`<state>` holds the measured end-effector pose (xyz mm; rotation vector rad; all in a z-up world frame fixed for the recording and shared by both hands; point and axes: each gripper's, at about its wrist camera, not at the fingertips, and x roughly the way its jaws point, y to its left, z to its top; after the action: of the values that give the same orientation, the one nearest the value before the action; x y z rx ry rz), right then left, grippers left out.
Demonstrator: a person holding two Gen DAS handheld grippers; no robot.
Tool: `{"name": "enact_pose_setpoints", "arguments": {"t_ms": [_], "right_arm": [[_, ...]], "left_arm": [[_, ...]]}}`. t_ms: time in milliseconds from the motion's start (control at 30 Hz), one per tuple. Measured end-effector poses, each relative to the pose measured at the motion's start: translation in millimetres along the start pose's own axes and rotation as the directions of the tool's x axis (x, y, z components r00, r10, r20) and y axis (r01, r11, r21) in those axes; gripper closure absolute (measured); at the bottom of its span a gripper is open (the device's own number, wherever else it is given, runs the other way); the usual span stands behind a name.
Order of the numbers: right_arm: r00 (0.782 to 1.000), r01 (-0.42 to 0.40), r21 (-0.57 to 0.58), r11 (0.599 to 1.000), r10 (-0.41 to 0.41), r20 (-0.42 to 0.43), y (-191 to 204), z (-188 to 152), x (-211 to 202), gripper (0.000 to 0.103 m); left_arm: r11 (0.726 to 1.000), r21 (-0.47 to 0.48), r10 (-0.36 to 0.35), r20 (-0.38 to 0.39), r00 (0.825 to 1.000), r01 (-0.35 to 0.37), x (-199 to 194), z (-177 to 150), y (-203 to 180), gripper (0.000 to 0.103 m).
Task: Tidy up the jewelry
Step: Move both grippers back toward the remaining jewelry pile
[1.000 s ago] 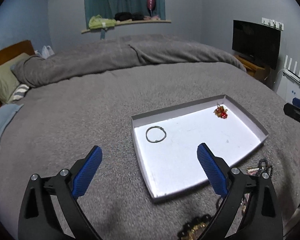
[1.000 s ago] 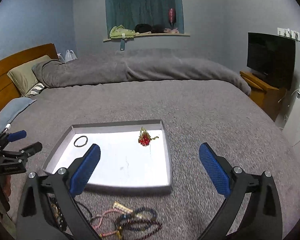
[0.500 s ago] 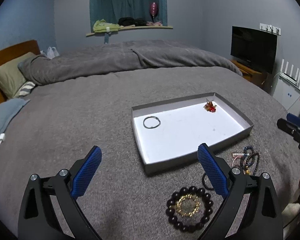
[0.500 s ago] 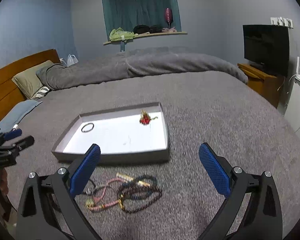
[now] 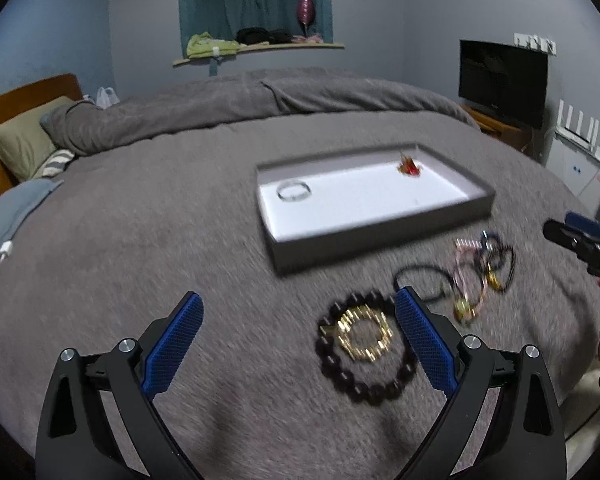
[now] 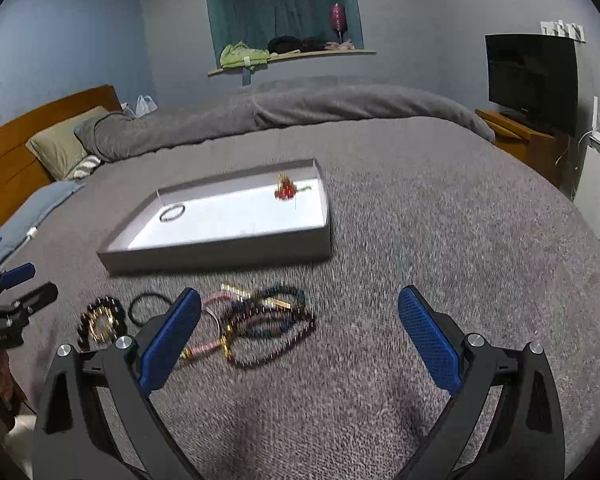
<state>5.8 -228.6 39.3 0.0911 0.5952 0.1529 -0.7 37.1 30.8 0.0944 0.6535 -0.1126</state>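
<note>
Both grippers empty, jaws spread wide: left gripper (image 5: 298,334) over grey blanket (image 5: 140,240) w/ dark bead bracelet (image 5: 366,354) btwn its fingers, gold chain (image 5: 365,334) coiled inside it. Right gripper (image 6: 300,334) near tangle of bracelets (image 6: 260,326) by tray's front wall. Tray (image 6: 220,256) mid-bed holds thin ring bangle (image 6: 172,213) at its left end, red-gold charm (image 6: 286,190) in its far right corner

surface: grey bed (image 6: 420,240) | on it: tray (image 6: 220,250), bead bracelet (image 5: 366,364), tangled bracelets (image 6: 260,324)
</note>
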Motion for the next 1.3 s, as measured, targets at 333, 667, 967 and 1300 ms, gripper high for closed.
{"name": "enact_pose_setpoints", "arguments": {"t_ms": [333,667,967,1300], "right_arm": [[0.998,-0.009,-0.016,1.0,0.008,-0.056,-0.1,-25.4,10.5,0.006],[0.995,-0.013,-0.06,0.998,0.008,-0.095,2.0,-32.7,22.6,0.006],[0.994,-0.007,-0.109,0.994,-0.004,-0.107,16.9,-33.1,31.6,0.006],[0.991,0.039,-0.043,0.998,-0.044,-0.123,1.3,-30.4,37.3,0.006]], "left_arm": [[0.999,0.017,-0.045,-0.013,0.999,0.045,12.6,-28.1,-16.6,0.007],[0.999,0.039,-0.009,-0.071,0.997,0.012,22.3,-45.6,-10.6,0.007],[1.0,0.014,0.004,-0.085,0.996,-0.003,26.2,-44.3,-0.7,0.029],[1.0,-0.013,0.02,-0.075,0.997,-0.021,30.4,-38.8,8.5,0.069]]}}
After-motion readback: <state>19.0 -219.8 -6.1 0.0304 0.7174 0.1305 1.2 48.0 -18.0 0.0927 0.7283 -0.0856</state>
